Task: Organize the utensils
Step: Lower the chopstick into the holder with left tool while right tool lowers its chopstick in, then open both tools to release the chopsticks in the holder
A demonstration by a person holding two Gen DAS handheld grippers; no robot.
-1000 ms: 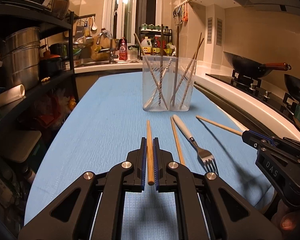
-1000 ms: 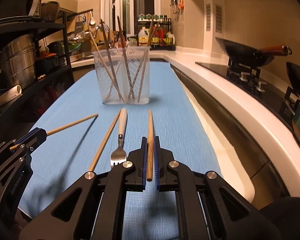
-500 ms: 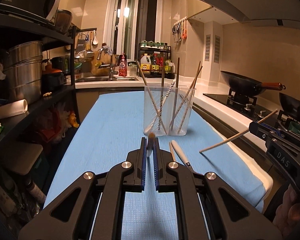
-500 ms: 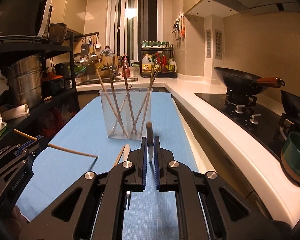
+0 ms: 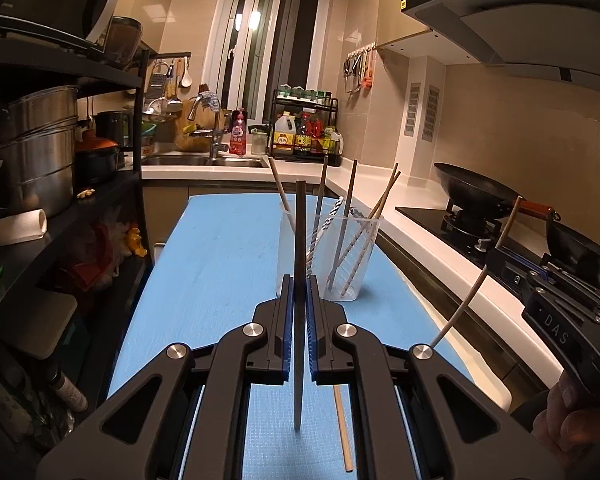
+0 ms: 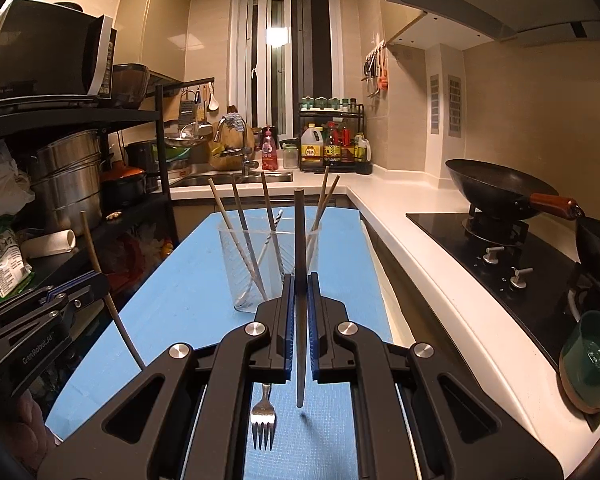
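Chopsticks were the things in hand: the left gripper point(image 5: 299, 292) had its fingers closed on one chopstick point(image 5: 299, 240), held upright, its top rising in front of the clear cup point(image 5: 328, 256) and its lower end hanging above the blue mat point(image 5: 220, 264). The right gripper point(image 6: 299, 292) likewise had its fingers clamped on a second chopstick point(image 6: 299, 240), also upright, with its tapered tip pointing down above the mat point(image 6: 188, 280).

In the left wrist view the right gripper point(image 5: 556, 308) showed at the right edge, its chopstick point(image 5: 496, 248) leaning up toward the stove. In the right wrist view the left gripper point(image 6: 48, 308) showed at the left edge, its chopstick point(image 6: 100, 276) slanting across it.

Beyond the fingers, the cup point(image 6: 268, 264) stood upright on the mat, with several chopsticks leaning inside it at different angles. A fork point(image 6: 263, 420) lay flat on the mat below the right gripper, tines toward the camera. One loose chopstick point(image 5: 342, 428) lay on the mat beneath the left gripper, just right of the held one.

The mat covered the worktop point(image 6: 420, 240), which ran back to a sink. A wok point(image 6: 496, 192) sat on the stove to the right, and a green bowl point(image 6: 592, 360) sat near the worktop's front edge.
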